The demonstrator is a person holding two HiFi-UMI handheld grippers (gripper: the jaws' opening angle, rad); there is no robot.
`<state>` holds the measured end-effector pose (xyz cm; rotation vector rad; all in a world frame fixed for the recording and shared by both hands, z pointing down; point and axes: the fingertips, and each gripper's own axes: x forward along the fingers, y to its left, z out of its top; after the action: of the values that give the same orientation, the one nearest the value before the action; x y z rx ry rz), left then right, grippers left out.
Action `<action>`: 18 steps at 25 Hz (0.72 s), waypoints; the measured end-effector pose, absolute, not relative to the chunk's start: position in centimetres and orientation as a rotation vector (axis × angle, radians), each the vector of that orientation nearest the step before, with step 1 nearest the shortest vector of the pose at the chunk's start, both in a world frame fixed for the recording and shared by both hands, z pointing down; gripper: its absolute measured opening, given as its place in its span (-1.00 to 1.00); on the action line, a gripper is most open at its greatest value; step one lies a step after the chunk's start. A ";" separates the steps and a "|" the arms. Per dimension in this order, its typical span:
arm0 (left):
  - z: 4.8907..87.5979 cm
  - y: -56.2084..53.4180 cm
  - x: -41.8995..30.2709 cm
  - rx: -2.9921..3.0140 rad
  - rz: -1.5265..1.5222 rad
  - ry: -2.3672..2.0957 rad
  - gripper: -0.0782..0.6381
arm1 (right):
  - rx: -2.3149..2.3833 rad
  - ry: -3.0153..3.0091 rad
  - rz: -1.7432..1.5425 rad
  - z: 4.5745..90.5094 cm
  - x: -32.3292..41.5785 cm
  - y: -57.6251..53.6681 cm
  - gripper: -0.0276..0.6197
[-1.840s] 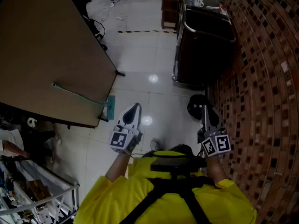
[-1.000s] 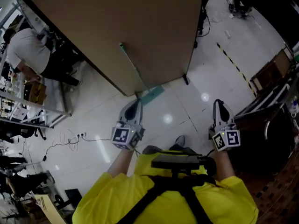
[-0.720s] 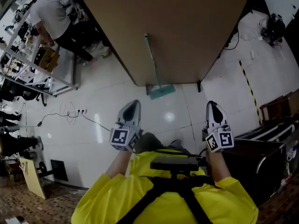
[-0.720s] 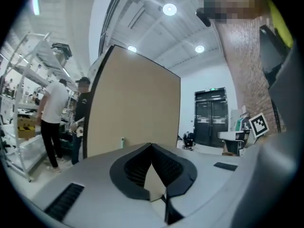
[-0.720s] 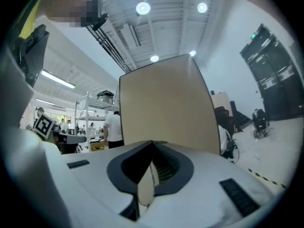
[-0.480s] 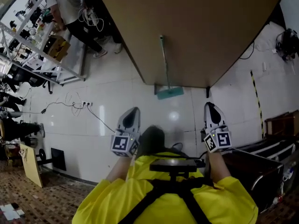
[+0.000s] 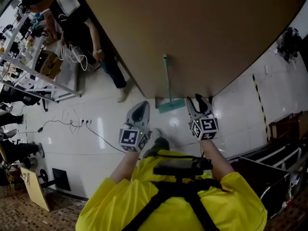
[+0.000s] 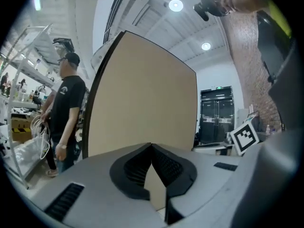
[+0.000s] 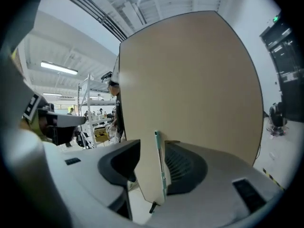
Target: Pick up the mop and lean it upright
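— At the foot of the brown board: what's new since the last entry?

— Two things. I've turned and closed in, so the mop, which was well off to my left a moment ago, is now straight ahead. And my right claw has just been opening: its jaws were together and now stand wide. Nothing is pressed between them. Sighted along the jaws, the handle lines up in the gap, but it is farther on and untouched.

— Where's the mop exactly?

— Handle up against the board, near upright. Teal head flat on the white floor. My right claw is just beside that head, on its right, having swung in from farther out.

— And the left claw?

— Closed, tips meeting, empty. It hangs left of the teal head, near but apart.

— Meaning for the task?

— Judgement: approach done, grasp not begun. Open jaws aimed at the handle suggest the right side takes it. The mop already leans on the board, so the lift may be short. Risk: the thin handle could slide along the board if pinched off-centre. Bystander by the shelves at left, well apart.
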<state>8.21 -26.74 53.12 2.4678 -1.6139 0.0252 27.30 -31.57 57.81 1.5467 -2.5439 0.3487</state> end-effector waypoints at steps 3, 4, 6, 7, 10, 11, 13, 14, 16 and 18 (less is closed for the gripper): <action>53.2 -29.7 7.4 2.502 0.047 -1.578 -0.78 | 1.532 -2.508 0.320 60.5 22.7 -38.1 -0.40; 53.3 -30.5 6.9 2.499 0.052 -1.568 -0.78 | 1.535 -2.493 0.318 61.4 21.3 -40.3 -0.40; 53.3 -31.9 5.7 2.493 0.054 -1.551 -0.78 | 1.559 -2.461 0.314 62.9 19.2 -44.2 -0.40; 53.4 -32.5 5.1 2.497 0.056 -1.544 -0.78 | 1.572 -2.442 0.314 63.7 18.4 -45.8 -0.40; 54.5 -34.1 3.0 2.508 0.092 -1.519 -0.78 | 1.597 -2.378 0.320 66.3 16.6 -50.0 -0.40; 55.1 -34.7 2.2 2.499 0.105 -1.509 -0.78 | 1.605 -2.358 0.330 67.2 16.2 -51.3 -0.40; 55.8 -35.7 1.1 2.476 0.119 -1.492 -0.78 | 1.635 -2.330 0.347 68.6 15.9 -53.1 -0.40; 55.9 -36.1 0.9 2.470 0.121 -1.487 -0.78 | 1.649 -2.322 0.360 69.1 16.0 -53.8 -0.40; 55.6 -36.7 0.8 2.472 0.120 -1.492 -0.78 | 1.659 -2.299 0.396 70.2 16.2 -54.7 -0.40; 55.8 -37.5 0.6 2.462 0.127 -1.502 -0.78 | 1.653 -2.258 0.421 71.4 16.4 -55.5 -0.39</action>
<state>0.61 -37.52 55.84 2.4624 -1.5019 0.1266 16.39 -55.54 71.36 1.6525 -2.2581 0.4210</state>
